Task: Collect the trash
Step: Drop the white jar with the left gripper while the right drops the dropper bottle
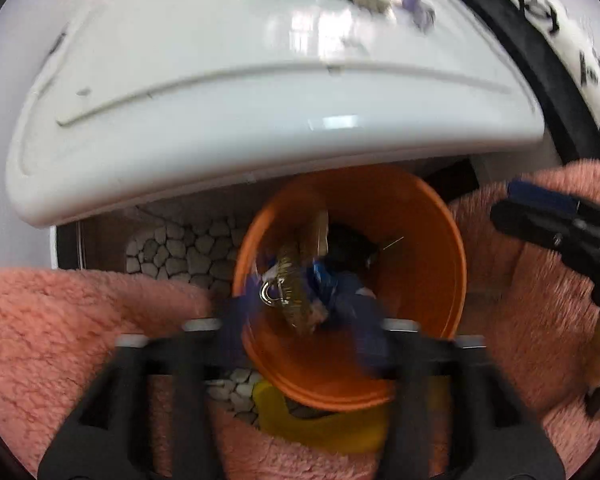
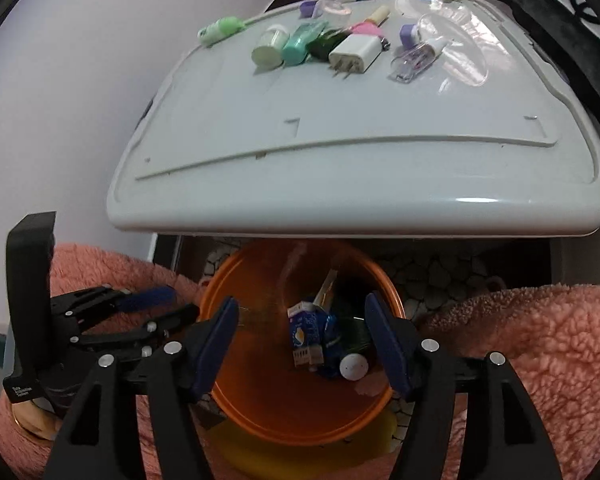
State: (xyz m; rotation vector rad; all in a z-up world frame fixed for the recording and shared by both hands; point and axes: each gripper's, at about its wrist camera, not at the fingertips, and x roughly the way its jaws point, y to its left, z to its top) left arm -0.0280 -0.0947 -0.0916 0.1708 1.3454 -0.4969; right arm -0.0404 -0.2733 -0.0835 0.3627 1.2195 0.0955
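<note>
The right gripper (image 2: 302, 334) is hanging wide open and empty over the orange bin (image 2: 260, 420), where a crumpled blue carton (image 2: 305, 330) is lying. The left gripper (image 1: 300, 320) is also spread, a blurred wrapper (image 1: 290, 284) showing between its fingers; whether held, unclear. Remaining trash on the far white table (image 2: 340, 160) looks light and crushable, best pinched mid-body.

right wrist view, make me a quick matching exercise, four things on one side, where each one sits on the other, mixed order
Things:
1. white plug adapter
2. blue and white carton
3. right gripper
4. green tube

Places:
A. inside the orange bin
B. far left of the row on the white lid
C. open, above the bin's mouth
D. middle of the row on the lid, prongs toward the camera

Pairs: 1-D, 2-A, 3-C, 4-B
</note>
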